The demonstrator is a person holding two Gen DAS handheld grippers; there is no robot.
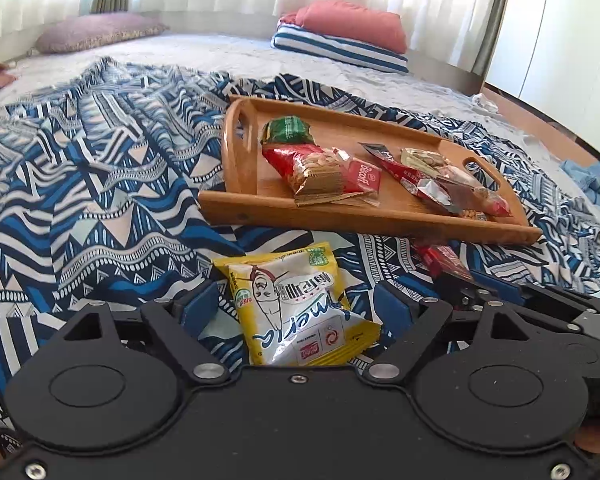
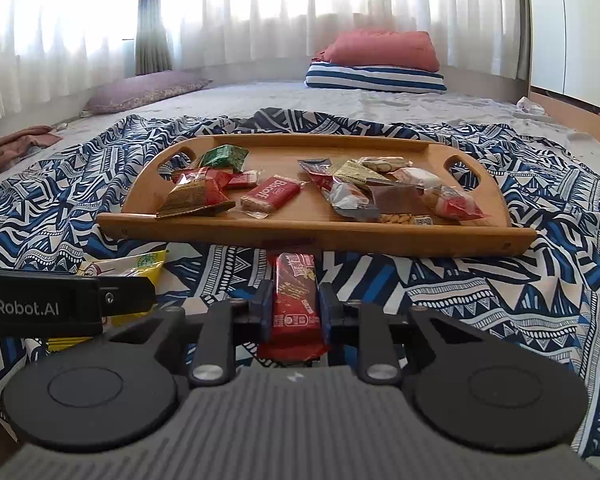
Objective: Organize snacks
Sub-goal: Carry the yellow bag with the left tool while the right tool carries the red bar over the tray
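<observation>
Your right gripper [image 2: 294, 312] clamps the red bar [image 2: 294, 300], probably bound for the tray [image 2: 316, 236]; your left gripper [image 1: 296, 308] gapes around the yellow packet [image 1: 296, 304] by the tray's near edge.

From my left camera, the yellow packet's [image 1: 300, 304] near end ran out of sight behind the gripper body, so I could not tell whether the blue pads [image 1: 198, 306] touched it. A red bar [image 1: 440, 258] showed only as a sliver past the right gripper [image 1: 476, 284], its label unreadable. From my right camera, that bar's [image 2: 295, 300] far end slipped under the tray's [image 2: 320, 236] front rail. The left gripper [image 2: 60, 304] was cut by the frame's edge, covering much of the packet [image 2: 140, 266]. Small print on the tray's wrappers stayed too fine to read.
</observation>
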